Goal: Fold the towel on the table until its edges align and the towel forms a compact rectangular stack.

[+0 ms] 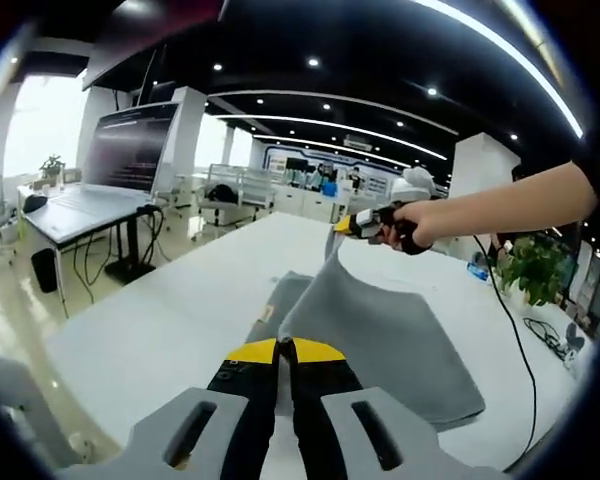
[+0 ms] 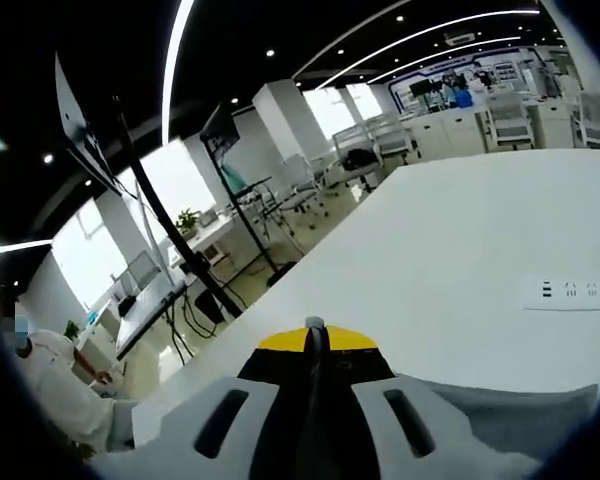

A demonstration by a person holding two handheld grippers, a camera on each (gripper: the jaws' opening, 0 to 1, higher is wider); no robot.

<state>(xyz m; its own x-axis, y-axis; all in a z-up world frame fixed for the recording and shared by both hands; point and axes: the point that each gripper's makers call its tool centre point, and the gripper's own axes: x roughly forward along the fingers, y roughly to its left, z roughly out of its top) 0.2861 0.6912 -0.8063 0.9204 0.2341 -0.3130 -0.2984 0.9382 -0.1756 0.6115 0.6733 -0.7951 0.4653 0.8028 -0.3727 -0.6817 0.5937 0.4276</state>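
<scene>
Grey towel [image 1: 380, 340] on white table [image 1: 160, 320], mid-fold; left gripper [image 1: 285, 350] pinching near corner, right gripper [image 1: 352, 226] pinching far corner, lifted; next, judged: carry both corners across, align edges, release

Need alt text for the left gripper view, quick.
Left tongs, shut, pinch the near edge of a grey towel on a white table, while the right tongs, in a person's hand, lift its far corner.

Left gripper [image 1: 285, 350] and right gripper [image 1: 342, 226] each pinch the grey towel [image 1: 380, 340] above the table [image 1: 160, 320].
</scene>
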